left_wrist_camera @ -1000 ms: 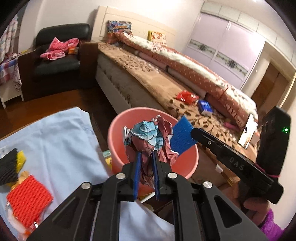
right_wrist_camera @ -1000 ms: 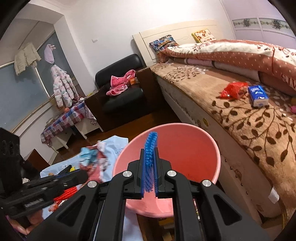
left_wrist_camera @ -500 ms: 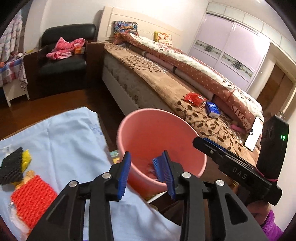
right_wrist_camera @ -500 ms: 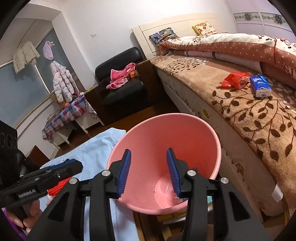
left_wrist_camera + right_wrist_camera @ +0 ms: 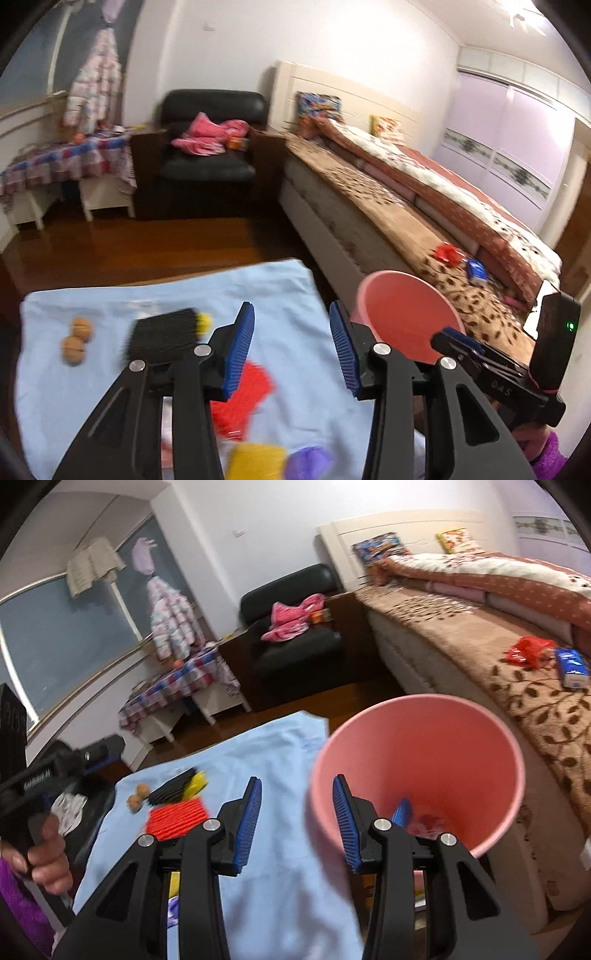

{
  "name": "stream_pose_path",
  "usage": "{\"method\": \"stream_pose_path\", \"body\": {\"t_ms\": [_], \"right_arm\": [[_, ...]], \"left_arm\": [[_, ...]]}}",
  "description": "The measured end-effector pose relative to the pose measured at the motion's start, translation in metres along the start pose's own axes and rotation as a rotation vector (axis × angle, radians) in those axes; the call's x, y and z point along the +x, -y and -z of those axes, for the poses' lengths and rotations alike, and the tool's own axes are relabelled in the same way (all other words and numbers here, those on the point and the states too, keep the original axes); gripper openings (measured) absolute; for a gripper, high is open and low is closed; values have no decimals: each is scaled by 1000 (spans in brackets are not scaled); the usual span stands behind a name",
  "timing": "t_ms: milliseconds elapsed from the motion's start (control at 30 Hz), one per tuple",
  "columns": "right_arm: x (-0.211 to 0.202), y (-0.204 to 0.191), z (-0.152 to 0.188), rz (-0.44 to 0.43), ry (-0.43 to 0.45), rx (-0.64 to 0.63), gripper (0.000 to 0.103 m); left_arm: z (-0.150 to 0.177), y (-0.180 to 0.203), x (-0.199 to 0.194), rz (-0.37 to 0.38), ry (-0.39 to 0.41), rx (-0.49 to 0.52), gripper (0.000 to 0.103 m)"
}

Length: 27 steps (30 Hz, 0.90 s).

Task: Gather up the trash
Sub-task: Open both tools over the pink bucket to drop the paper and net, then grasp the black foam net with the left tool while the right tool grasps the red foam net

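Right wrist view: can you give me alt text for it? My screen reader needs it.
Open, empty right tongs hover between a pink bucket holding some trash and a light blue cloth. A red mesh piece, black-and-yellow sponge and two walnuts lie on the cloth; the left tongs are at left.
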State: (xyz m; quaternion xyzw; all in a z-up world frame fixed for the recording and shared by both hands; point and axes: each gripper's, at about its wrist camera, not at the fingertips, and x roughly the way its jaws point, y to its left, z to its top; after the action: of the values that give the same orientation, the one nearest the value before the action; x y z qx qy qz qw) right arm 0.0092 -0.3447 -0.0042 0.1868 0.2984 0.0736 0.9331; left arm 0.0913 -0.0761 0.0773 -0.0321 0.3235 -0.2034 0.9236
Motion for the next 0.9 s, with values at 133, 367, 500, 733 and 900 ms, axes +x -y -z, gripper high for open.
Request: {"method": "stream_pose_path", "body": {"t_ms": [133,367,500,733,900], "right_arm": [[11,-25,11,-43,-56,-42,41],[27,-54,26,-120,-148,-61,41],[37,-74,25,-174,-186,-78,41],[61,-128,22,-244,-230,-198,41],[88,-156,32,-221,-265,-279,41]], "left_arm": [[7,-33,-23,-65,15,-24,43],[28,-69,-36,-123,-14,-65,43],[37,-86,-36,-154,-27,-101,43],[46,-114,-34,-173,-38,-177,43],[52,-125,-28,-178,-54,-199,43]]}}
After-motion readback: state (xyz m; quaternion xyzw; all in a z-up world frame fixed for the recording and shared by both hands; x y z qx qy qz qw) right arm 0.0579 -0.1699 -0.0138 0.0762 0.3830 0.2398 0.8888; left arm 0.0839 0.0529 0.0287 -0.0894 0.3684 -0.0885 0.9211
